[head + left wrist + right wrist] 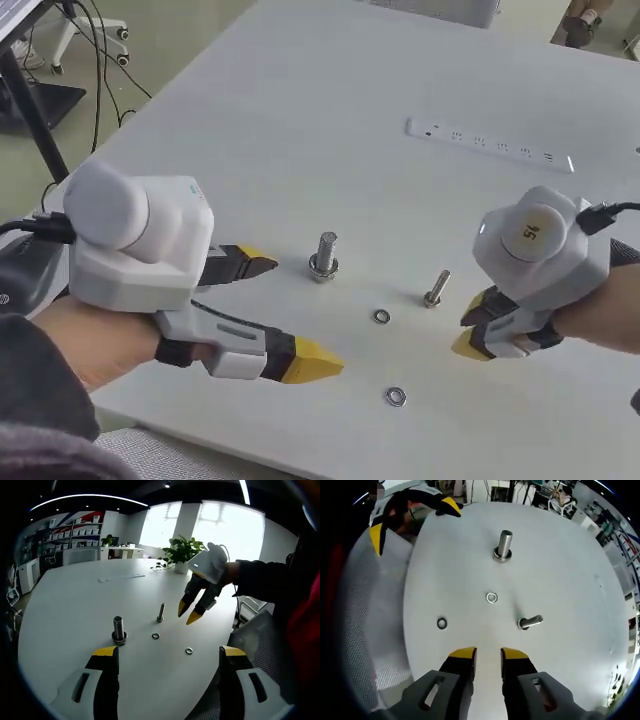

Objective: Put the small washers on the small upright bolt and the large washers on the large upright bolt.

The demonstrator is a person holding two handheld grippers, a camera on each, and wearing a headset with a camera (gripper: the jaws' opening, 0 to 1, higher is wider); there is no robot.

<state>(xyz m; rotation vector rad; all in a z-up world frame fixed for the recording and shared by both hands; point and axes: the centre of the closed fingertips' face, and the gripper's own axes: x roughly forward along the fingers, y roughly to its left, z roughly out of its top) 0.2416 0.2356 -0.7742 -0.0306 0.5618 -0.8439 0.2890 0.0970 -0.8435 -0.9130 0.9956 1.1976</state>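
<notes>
The left gripper (169, 652) holds its jaws spread wide, with nothing between them. The right gripper (488, 653) holds its jaws close together with a narrow gap between them, and that gap is empty too. Both hang above the white table (300, 120) without touching anything.

The task looks barely begun. Two washers lie loose on the table, and the small bolt's shank is bare. A ring sits at the foot of the large bolt. It could be a washer already in place or the bolt's own head, and I cannot tell which.

Ahead of the right gripper's jaws and off to their left, a dark washer (442, 623) lies flat. Straight ahead of the gap, apart from the tips, lies a bright washer (491, 597). I cannot tell which washer is the larger. The small bolt (530, 622) stands just ahead and to the right of these jaws. The large bolt (503, 545) stands well beyond the bright washer.

From the left gripper, both washers lie ahead within the span of the open jaws. The large bolt stands just beyond its left jaw tip, and the small bolt stands farther out.
</notes>
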